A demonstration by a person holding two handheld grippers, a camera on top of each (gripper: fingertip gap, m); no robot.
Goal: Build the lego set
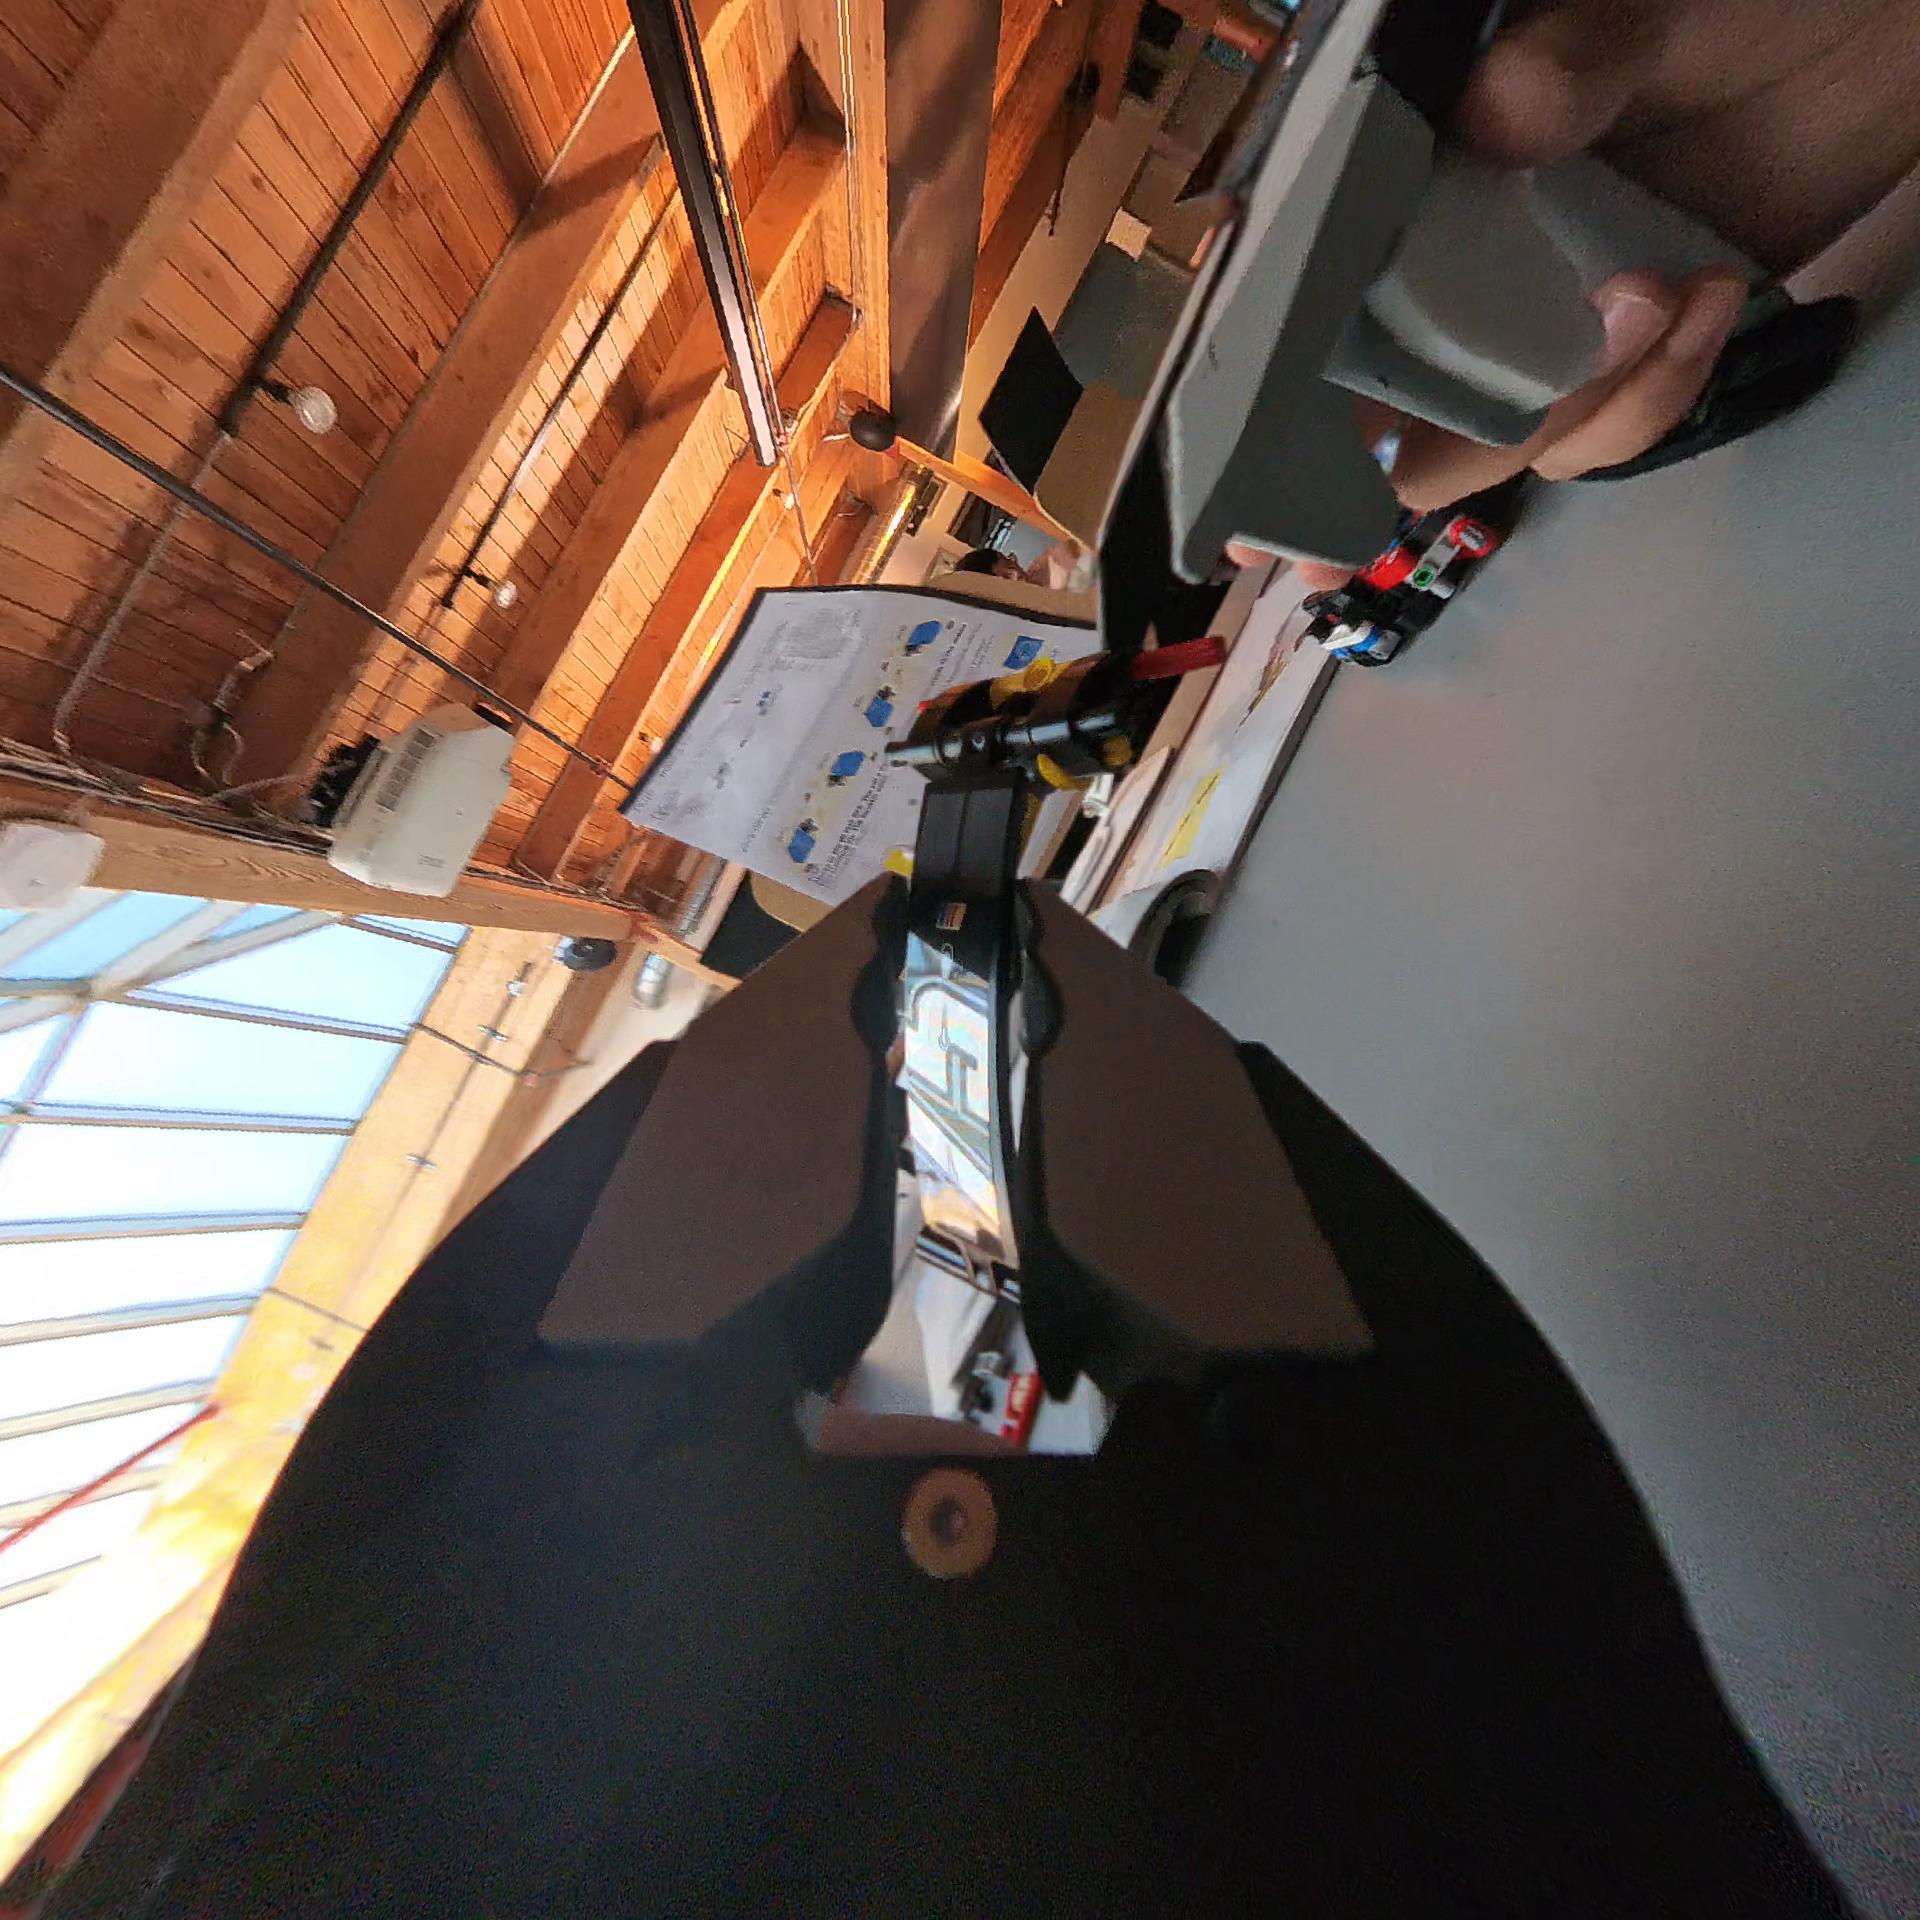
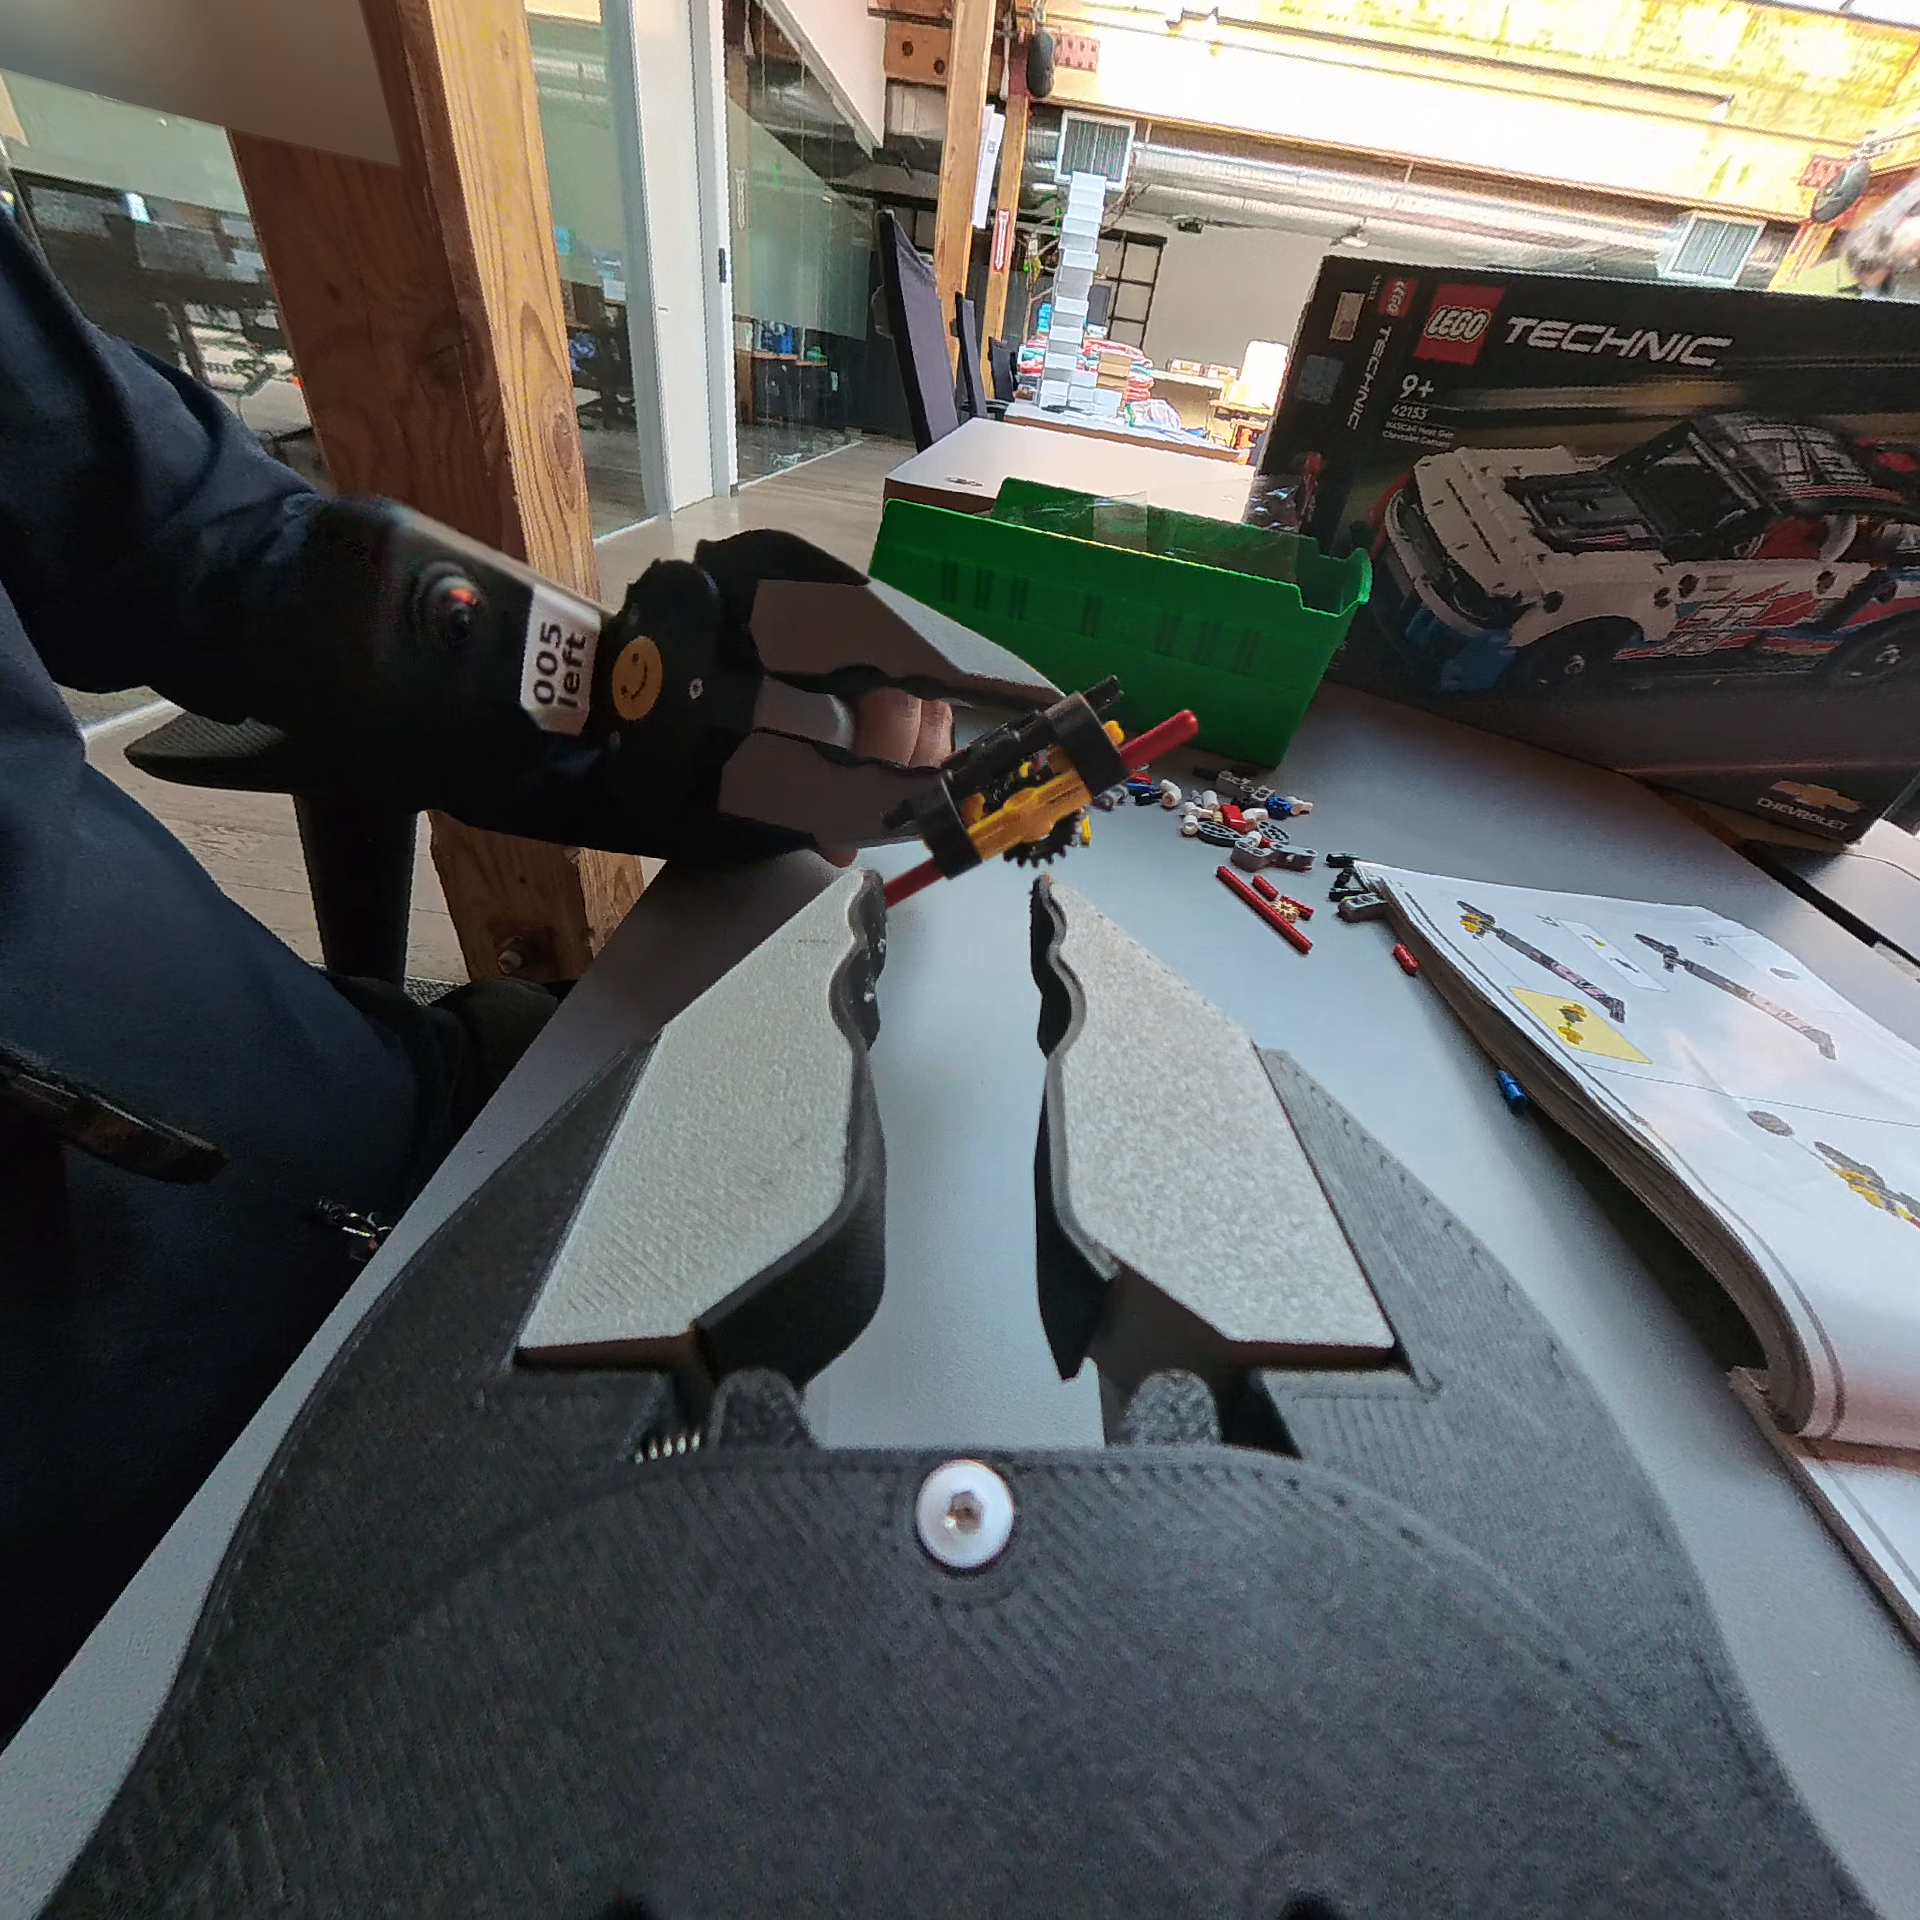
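My left gripper [image 1: 961, 888] is shut on a black frame piece [image 1: 964, 831] of a small black and yellow brick assembly [image 1: 1029, 717] with a red axle [image 1: 1179, 657] through it. The right wrist view shows the left gripper [image 2: 977, 755] holding that assembly [image 2: 1029, 790] in the air above the grey table [image 2: 1351, 1039], gear wheel downward. My right gripper [image 2: 956, 904] is open and empty just below the assembly. The red axle's lower end [image 2: 904, 881] lies close to its left fingertip [image 2: 868, 935]. The right gripper [image 1: 1288, 488] shows grey at the top right of the left wrist view, in a hand.
Loose small pieces [image 2: 1257, 821] and red axles [image 2: 1262, 909] lie on the table beyond the grippers. An open instruction booklet [image 2: 1662, 1091] lies right. A green bin [image 2: 1122, 613] and a large set box [image 2: 1621, 520] stand behind. A wooden post [image 2: 436, 416] stands left. Tip to tip, the grippers are about 5 centimeters apart.
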